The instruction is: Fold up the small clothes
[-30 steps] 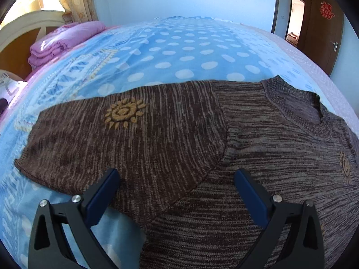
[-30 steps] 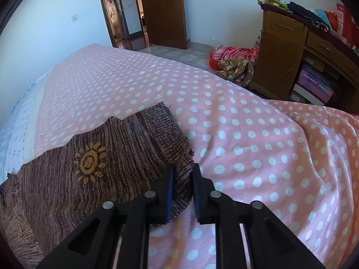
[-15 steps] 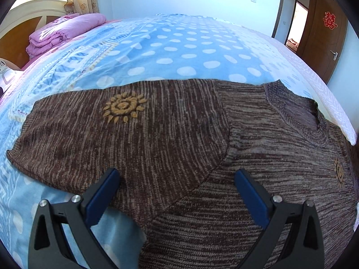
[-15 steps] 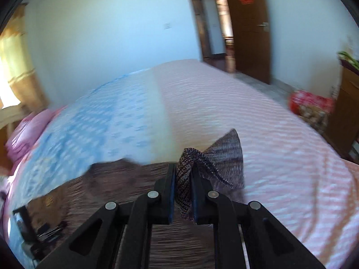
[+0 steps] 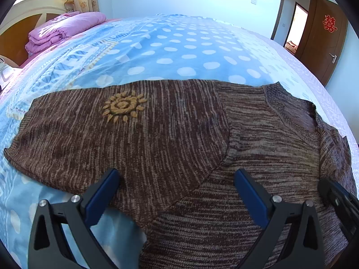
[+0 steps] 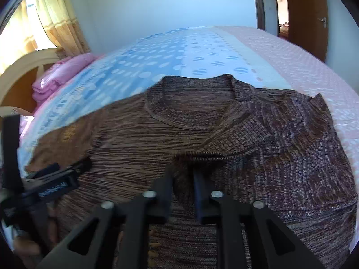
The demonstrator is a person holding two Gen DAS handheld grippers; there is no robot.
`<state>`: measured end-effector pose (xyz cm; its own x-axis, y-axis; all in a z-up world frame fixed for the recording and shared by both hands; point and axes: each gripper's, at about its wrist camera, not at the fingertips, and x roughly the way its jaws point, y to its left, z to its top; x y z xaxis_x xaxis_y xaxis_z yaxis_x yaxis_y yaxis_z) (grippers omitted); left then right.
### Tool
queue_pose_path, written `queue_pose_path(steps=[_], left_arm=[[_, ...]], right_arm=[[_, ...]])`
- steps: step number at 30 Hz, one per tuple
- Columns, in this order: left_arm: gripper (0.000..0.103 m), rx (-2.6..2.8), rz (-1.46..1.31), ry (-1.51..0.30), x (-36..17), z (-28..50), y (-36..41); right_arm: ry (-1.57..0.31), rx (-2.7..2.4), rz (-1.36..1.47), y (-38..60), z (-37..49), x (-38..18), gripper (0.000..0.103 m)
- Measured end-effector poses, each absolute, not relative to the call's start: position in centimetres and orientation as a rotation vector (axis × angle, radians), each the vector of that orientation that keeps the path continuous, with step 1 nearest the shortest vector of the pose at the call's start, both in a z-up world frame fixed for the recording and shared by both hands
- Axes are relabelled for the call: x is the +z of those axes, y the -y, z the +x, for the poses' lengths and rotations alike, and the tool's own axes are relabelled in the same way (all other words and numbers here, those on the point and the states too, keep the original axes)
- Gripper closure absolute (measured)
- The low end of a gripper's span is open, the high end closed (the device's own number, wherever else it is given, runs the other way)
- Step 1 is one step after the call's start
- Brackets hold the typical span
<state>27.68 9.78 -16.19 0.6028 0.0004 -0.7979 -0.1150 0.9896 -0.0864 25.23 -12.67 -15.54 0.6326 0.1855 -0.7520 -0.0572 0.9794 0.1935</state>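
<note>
A brown knitted sweater (image 5: 179, 145) lies flat on the bed, its left sleeve with a yellow sun motif (image 5: 123, 108) spread out to the left. My left gripper (image 5: 175, 186) is open and empty, low over the armpit seam. My right gripper (image 6: 182, 179) is shut on the right sleeve's cuff (image 6: 202, 154), with the sleeve (image 6: 280, 134) folded over onto the sweater's chest below the neckline (image 6: 190, 103). The left gripper also shows at the left in the right wrist view (image 6: 60, 179).
The bed has a blue dotted cover (image 5: 179, 51) and a pink dotted part (image 6: 303, 62). Folded purple bedding (image 5: 60, 29) sits by the headboard (image 5: 13, 38). A brown door (image 5: 320, 38) stands at the far right.
My right gripper has lifted the right sleeve's cuff off the pink cover and carried it left over the sweater's body. The left gripper has hardly moved.
</note>
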Motion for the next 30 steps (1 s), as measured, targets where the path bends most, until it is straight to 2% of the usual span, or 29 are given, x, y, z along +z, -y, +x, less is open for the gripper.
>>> queue_pose_path(steps=[1, 2, 8, 14, 15, 17, 19, 23, 25, 26, 28, 30], left_arm=[[0.0, 0.067, -0.134, -0.922, -16.2, 27.7, -9.8], [0.0, 0.067, -0.134, -0.922, -16.2, 27.7, -9.8], [0.0, 0.068, -0.133, -0.922, -16.2, 27.7, -9.8], [0.0, 0.068, -0.133, -0.922, -16.2, 27.7, -9.8], [0.0, 0.067, -0.133, -0.922, -16.2, 27.7, -9.8], [0.0, 0.068, -0.133, -0.922, -16.2, 27.7, -9.8], [0.0, 0.067, -0.134, -0.922, -16.2, 27.7, -9.8], [0.0, 0.067, -0.135, -0.922, -16.2, 27.8, -9.8], [0.0, 0.067, -0.135, -0.922, -16.2, 27.8, -9.8], [0.0, 0.067, -0.135, -0.922, -16.2, 27.8, -9.8], [0.0, 0.067, -0.135, -0.922, -16.2, 27.8, -9.8], [0.0, 0.067, -0.135, -0.922, -16.2, 27.8, -9.8]], right_arm=[[-0.904, 0.19, 0.193, 13.1, 25.3, -15.4, 0.044], [-0.908, 0.217, 0.223, 13.4, 25.1, -15.3, 0.04], [-0.739, 0.108, 0.34, 18.8, 24.1, -11.3, 0.04], [-0.891, 0.029, 0.364, 19.6, 29.4, -13.9, 0.041], [-0.916, 0.026, 0.331, 19.0, 30.2, -14.5, 0.043], [-0.965, -0.047, 0.216, 17.5, 31.6, -15.6, 0.074], [-0.965, -0.069, 0.15, 16.3, 32.4, -15.5, 0.093], [-0.917, 0.022, 0.089, 13.8, 32.7, -14.5, 0.093], [-0.904, 0.147, 0.057, 11.7, 32.6, -14.7, 0.087], [-0.909, 0.2, 0.041, 10.9, 32.3, -14.9, 0.072], [-0.911, 0.239, 0.051, 10.6, 31.4, -15.1, 0.061], [-0.884, 0.225, 0.101, 11.9, 29.8, -14.6, 0.061]])
